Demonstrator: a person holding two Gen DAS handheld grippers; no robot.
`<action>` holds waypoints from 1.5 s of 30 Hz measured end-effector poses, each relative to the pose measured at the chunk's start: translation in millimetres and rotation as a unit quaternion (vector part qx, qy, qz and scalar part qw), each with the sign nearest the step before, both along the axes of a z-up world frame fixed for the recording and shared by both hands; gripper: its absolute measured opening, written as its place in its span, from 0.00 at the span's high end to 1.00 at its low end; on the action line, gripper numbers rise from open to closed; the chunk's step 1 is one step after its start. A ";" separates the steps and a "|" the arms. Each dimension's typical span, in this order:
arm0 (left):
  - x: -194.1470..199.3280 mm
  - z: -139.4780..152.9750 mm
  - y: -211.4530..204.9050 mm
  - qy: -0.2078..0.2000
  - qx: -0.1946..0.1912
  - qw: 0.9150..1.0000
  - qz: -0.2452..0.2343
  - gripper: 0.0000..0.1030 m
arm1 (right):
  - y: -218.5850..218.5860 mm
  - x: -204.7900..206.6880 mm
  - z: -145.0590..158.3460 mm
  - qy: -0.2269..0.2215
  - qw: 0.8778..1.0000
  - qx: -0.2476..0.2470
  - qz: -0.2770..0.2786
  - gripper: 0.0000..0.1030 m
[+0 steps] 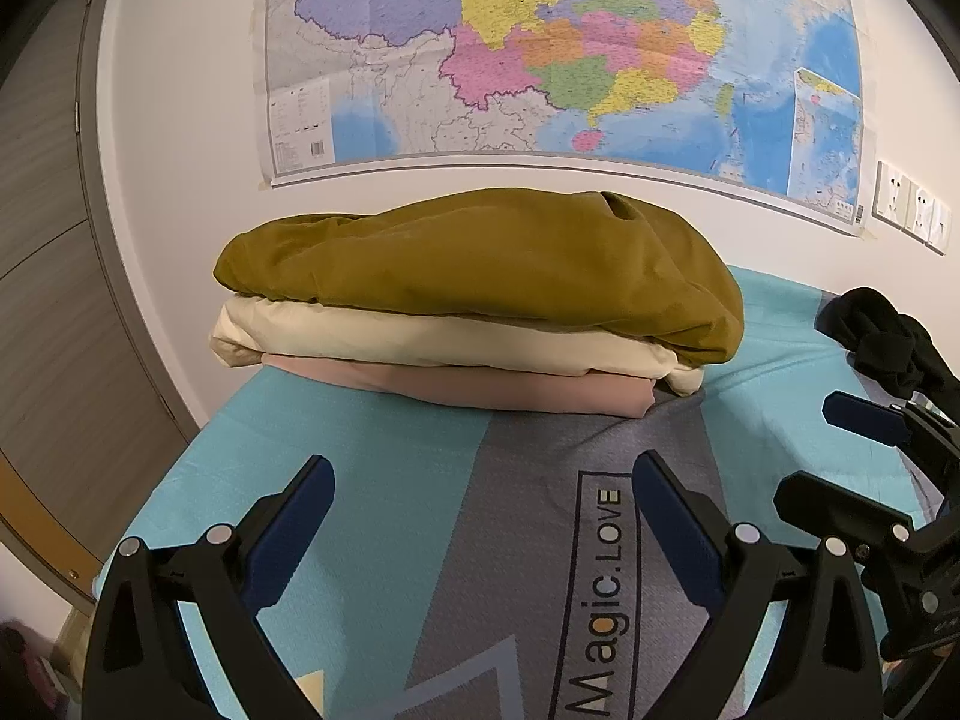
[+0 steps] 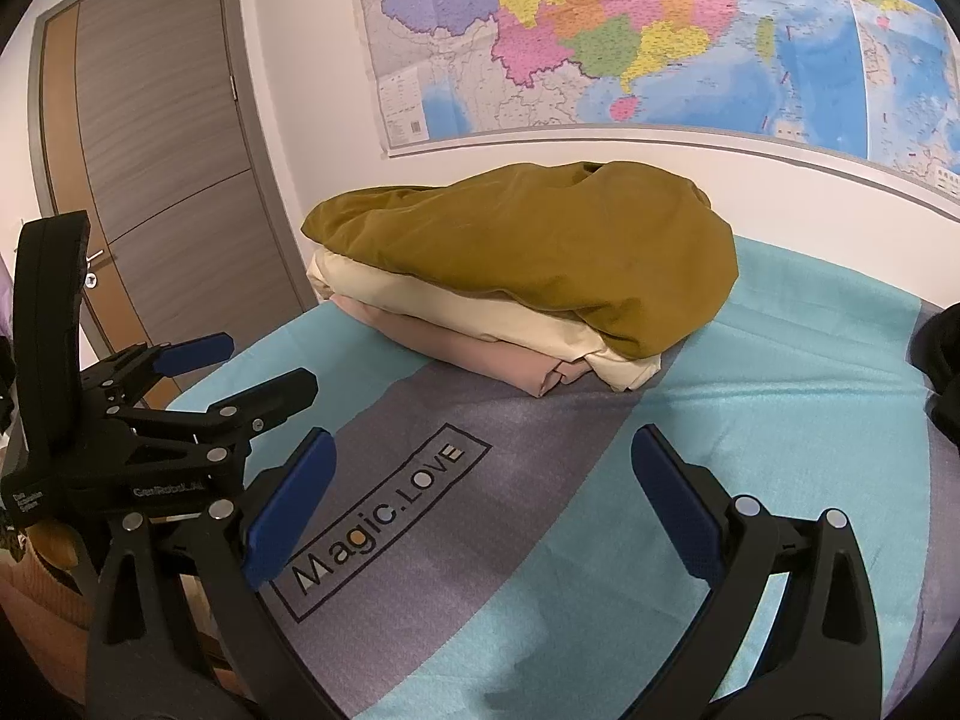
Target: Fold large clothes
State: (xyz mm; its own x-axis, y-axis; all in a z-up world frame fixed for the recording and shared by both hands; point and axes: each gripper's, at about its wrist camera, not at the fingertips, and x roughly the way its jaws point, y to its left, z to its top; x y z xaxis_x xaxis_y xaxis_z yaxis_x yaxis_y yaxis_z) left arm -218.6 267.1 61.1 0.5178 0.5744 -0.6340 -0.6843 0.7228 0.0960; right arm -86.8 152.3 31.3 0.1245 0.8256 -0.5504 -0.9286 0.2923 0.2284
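Observation:
A stack of folded clothes sits at the far side of the bed against the wall: a mustard garment (image 1: 480, 270) (image 2: 540, 246) on top, a cream one (image 1: 420, 342) (image 2: 480, 312) under it, a pink one (image 1: 510, 390) (image 2: 480, 360) at the bottom. A black garment (image 1: 882, 336) lies crumpled at the right of the bed. My left gripper (image 1: 483, 474) is open and empty above the bedspread, short of the stack. My right gripper (image 2: 480, 450) is open and empty too. Each gripper shows in the other's view, the right one (image 1: 840, 456) and the left one (image 2: 252, 372).
The bed has a turquoise and grey bedspread (image 1: 420, 510) (image 2: 750, 420) printed "Magic.LOVE". A large map (image 1: 540, 60) hangs on the white wall behind the stack. A grey door (image 2: 162, 150) stands at the left. Wall sockets (image 1: 912, 210) are at the right.

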 end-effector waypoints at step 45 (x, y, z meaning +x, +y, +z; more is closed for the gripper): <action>56.1 -28.6 -27.0 -0.011 -0.130 0.987 -0.094 0.07 | -78.8 39.6 -4.0 0.021 0.993 0.005 -0.119 0.06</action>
